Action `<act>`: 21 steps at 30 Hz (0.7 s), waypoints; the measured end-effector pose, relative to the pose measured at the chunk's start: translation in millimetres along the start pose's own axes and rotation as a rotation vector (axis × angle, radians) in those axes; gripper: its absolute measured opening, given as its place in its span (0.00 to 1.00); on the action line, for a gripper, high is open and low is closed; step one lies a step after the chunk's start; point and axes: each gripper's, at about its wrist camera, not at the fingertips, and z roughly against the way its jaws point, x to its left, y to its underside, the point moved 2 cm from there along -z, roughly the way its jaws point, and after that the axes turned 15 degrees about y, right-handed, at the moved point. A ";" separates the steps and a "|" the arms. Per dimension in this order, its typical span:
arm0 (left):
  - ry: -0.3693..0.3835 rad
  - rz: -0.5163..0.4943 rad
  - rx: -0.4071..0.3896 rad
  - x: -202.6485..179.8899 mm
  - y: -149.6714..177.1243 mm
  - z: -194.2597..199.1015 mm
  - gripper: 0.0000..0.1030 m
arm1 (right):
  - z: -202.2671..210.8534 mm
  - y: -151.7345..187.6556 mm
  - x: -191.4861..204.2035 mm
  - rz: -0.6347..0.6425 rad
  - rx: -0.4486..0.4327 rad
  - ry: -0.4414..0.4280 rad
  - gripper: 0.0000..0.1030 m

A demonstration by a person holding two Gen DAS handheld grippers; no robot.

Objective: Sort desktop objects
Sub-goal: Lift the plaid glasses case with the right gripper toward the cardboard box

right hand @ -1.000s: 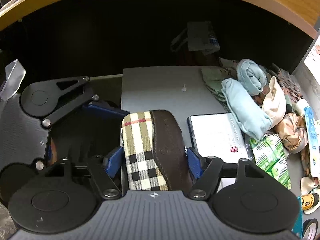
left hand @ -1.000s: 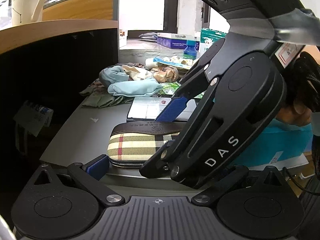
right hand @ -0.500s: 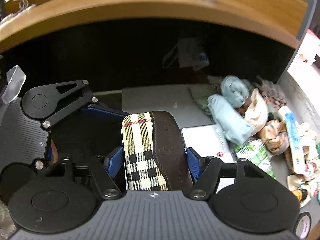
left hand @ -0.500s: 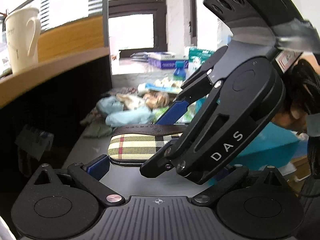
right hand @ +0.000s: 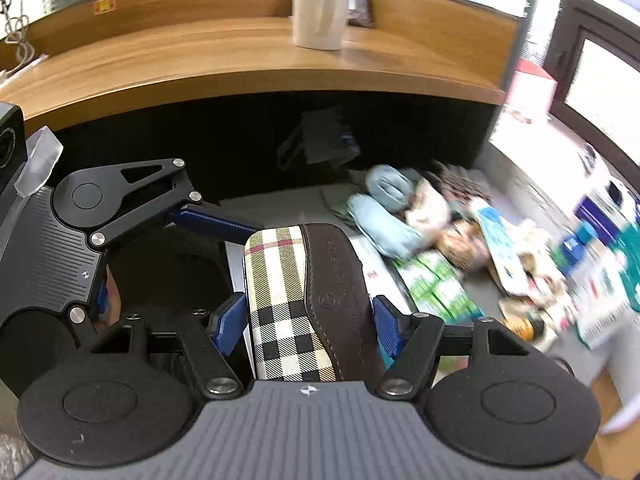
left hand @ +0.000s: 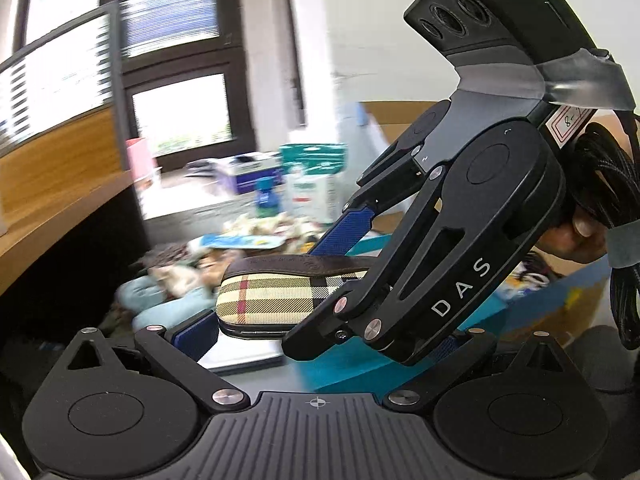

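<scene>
Plaid fabric and brown leather identify the held item: a glasses case, carried lengthwise between the blue pads of the right gripper. Both pads press on its long sides, so the right gripper is clamped on the case. In the left wrist view the case appears end-on, clear of the grey desk surface, with a white notebook lying below it.

The left gripper is spread wide. Its near-left pad sits just beside the rounded end of the case; whether it touches cannot be told. Its other finger is hidden behind the right gripper body. Nothing is seen pressed between its pads.

Step in hand, as judged: transport. The case is off the desk and in the air, and the blurred background fits a tool in motion.

Surroundings:
- Far right of the desk: a pile of light-blue cloth, green packets and assorted small packaging.
- Above: a wooden shelf carrying a white mug.
- Right side in the left wrist view: a teal box.

Next move, as judged:
1. Select a destination; none is confirmed by these views.
2. Keep the case level and the grip firm, since the padded sides may slip.
3. Keep the left gripper clear of the travel path.
4. Lower onto a free surface before releasing.
</scene>
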 end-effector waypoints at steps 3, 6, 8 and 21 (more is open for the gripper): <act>0.056 -0.028 0.004 -13.5 -3.8 -10.8 0.99 | -11.6 17.3 -14.8 -0.042 0.013 0.034 0.70; 0.113 -0.059 0.010 -27.6 -7.9 -23.1 0.99 | -9.1 34.6 -25.5 -0.083 0.027 0.074 0.70; 0.154 -0.082 0.012 -40.7 -11.4 -29.7 0.99 | -3.5 47.9 -33.1 -0.114 0.037 0.103 0.70; 0.379 -0.216 -0.024 -112.8 -37.9 -85.5 1.00 | 61.9 128.4 -81.7 -0.280 0.095 0.301 0.70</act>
